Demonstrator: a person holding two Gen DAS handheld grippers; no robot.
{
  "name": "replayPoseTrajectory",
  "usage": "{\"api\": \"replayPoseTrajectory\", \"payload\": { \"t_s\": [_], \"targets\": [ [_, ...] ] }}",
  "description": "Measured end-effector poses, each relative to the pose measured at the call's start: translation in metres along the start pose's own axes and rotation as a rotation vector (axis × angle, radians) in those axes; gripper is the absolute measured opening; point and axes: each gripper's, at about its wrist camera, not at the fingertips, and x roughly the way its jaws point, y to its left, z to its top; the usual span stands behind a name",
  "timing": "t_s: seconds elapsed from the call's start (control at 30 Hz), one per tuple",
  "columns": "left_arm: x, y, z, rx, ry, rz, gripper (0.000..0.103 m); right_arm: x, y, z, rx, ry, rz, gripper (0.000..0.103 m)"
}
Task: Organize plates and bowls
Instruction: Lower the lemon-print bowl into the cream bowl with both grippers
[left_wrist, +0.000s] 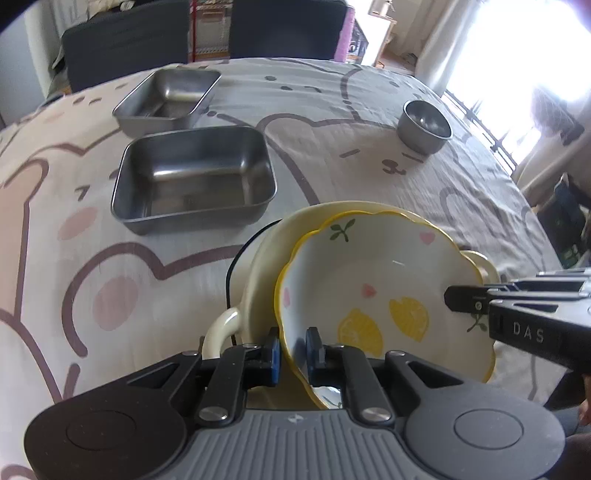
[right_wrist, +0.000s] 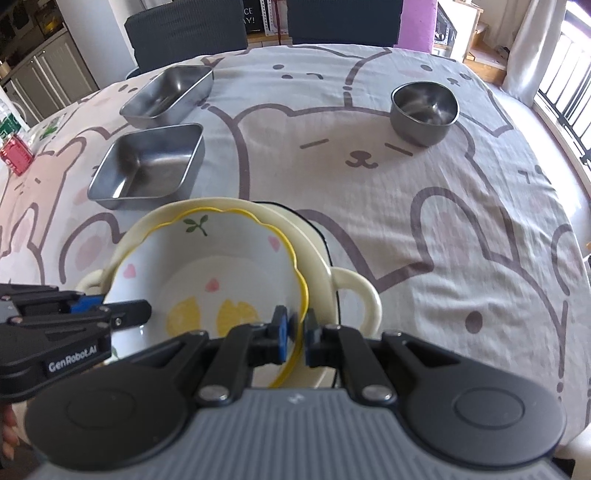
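**Mia:** What are the two grabbers doing?

**Ben:** The left gripper (left_wrist: 294, 352) is pinching one edge of the lemon bowl (left_wrist: 373, 295). The right gripper (right_wrist: 296, 334) is pinching the other edge. Both are squeezed tight on the rim.

**Mia:** Where is the lemon bowl?

**Ben:** It sits tipped inside the cream bowl (right_wrist: 314, 258), the one with loop handles. That one is on the tablecloth (right_wrist: 443, 221), at the near edge.

**Mia:** So which step is this?

**Ben:** I think it is the stacking step. The lemon bowl looks almost set down, but it leans to one side.

**Mia:** What comes next?

**Ben:** I guess it must settle flat first. Then both grabbers can let go gently, so it does not rock or clink.

**Mia:** What about the shiny ones?

**Ben:** The near steel tray (left_wrist: 194, 177) is just beyond the bowls, and the far steel tray (left_wrist: 168, 99) is right behind it. The round steel bowl (right_wrist: 424, 110) stands far off to the right. All three look empty. They probably get sorted after this.
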Motion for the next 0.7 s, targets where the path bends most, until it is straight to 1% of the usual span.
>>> {"api": "replayPoseTrajectory", "payload": {
  "t_s": [0.23,0.33,0.4,0.5,0.57,0.7],
  "targets": [
    [0.003,-0.004,0.001,0.042,0.011,-0.001,0.015,0.001,-0.004,0.001,0.003,0.001,-0.006,0.009],
    [0.0,-0.001,0.001,0.042,0.009,-0.013,0.016,0.001,-0.005,0.002,0.006,-0.002,-0.003,0.009],
    [-0.004,0.001,0.001,0.041,0.001,-0.015,0.018,0.004,-0.005,0.002,0.009,0.007,0.001,0.009],
    [-0.009,0.004,0.0,0.039,-0.01,-0.018,0.018,0.009,-0.005,0.002,0.016,0.024,0.013,0.009],
    [-0.01,0.008,-0.001,0.025,-0.01,-0.033,0.018,0.011,-0.003,0.001,0.01,0.032,0.013,0.01],
    [-0.011,0.009,-0.002,0.029,-0.008,-0.043,0.018,0.013,-0.004,0.002,0.025,0.038,0.023,0.01]
  ]
}}
